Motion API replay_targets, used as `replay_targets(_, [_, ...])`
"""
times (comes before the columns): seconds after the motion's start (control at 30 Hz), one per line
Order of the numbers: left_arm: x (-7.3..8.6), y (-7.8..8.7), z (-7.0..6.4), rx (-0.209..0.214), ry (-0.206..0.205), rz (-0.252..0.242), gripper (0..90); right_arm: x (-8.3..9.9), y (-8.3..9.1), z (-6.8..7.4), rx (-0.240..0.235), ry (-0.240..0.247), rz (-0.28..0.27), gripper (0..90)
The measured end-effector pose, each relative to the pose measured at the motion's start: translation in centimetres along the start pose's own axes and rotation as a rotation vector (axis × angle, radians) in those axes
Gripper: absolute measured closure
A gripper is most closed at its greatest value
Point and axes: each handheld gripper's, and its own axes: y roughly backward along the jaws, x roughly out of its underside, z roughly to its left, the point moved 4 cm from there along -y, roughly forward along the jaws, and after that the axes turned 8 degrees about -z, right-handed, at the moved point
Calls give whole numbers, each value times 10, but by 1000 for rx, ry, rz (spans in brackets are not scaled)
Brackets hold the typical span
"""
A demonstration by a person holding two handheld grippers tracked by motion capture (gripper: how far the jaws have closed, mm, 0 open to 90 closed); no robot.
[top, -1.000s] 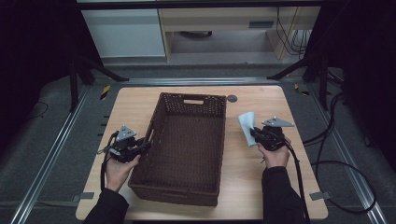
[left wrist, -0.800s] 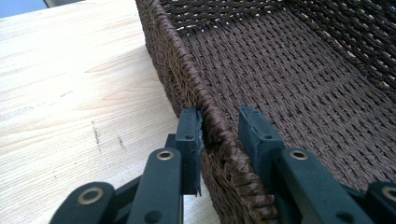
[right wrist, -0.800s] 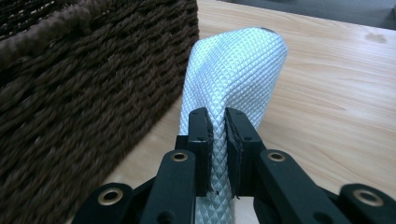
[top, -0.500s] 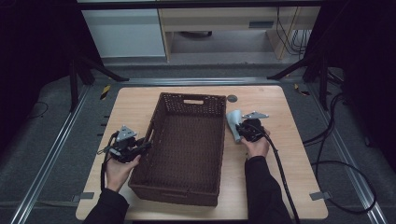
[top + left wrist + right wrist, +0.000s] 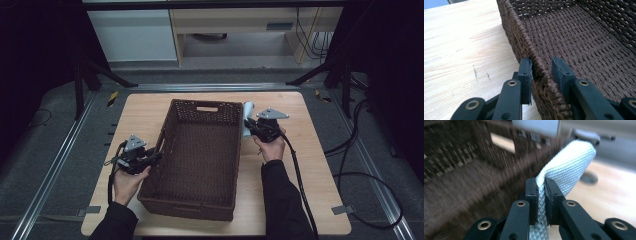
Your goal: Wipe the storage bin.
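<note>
Pale wooden tabletop (image 5: 150, 117) carries a dark brown woven rectangular basket (image 5: 200, 155) at its middle, with grey floor and metal rails around it in the high view. That view places both hands at the basket's long sides, while the left gripper view brings out the braided rim close up, and the right gripper view, blurred by motion, reveals the weave of a light grey, diamond-textured folded cloth (image 5: 566, 172). In the high view the cloth (image 5: 247, 117) is a pale strip just beside the basket's far right corner, raised off the table. It stands upright, doubled over at its top. The right gripper (image 5: 541, 195) has its jaws clamped tight on the cloth's lower fold, the forearm reaching forward along the basket's right side. The left gripper (image 5: 541, 71) straddles the basket's left rim, jaws apart, one outside and one inside the wall.
</note>
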Motion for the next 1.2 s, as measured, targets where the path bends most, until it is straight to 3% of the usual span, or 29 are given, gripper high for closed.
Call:
replay_targets(0.07, [0,0,0,-1,0,0,694,-7,2,0,3,5,-23,828])
replay_targets(0.13, [0,0,0,-2,0,0,695,-5,1,-1,1,17,2,830])
replay_targets(0.37, [0,0,0,-4,4,-1,695,31,-13,2,-25,25,159,830])
replay_targets(0.6, [-1,-2,-1,-9,10,-6,694,60,-18,-2,-9,-13,270,829])
replay_targets(0.7, [-1,-2,-1,-14,8,-6,694,59,-16,-4,-28,-42,247,829])
replay_targets(0.8, [-1,-2,-1,-10,11,-4,694,43,-8,-6,-40,-46,169,829])
replay_targets(0.9, [-1,-3,-1,-9,12,-6,694,16,3,-6,-56,-27,54,830])
replay_targets(1.0, [-2,-3,-2,-12,11,-6,694,-3,10,-4,-63,11,0,830])
replay_targets(1.13, [-2,-5,-2,-11,14,-8,693,-9,13,-3,-71,32,-5,830])
replay_targets(1.2, [-3,-7,-1,-9,17,-11,691,2,11,-4,-65,26,38,830])
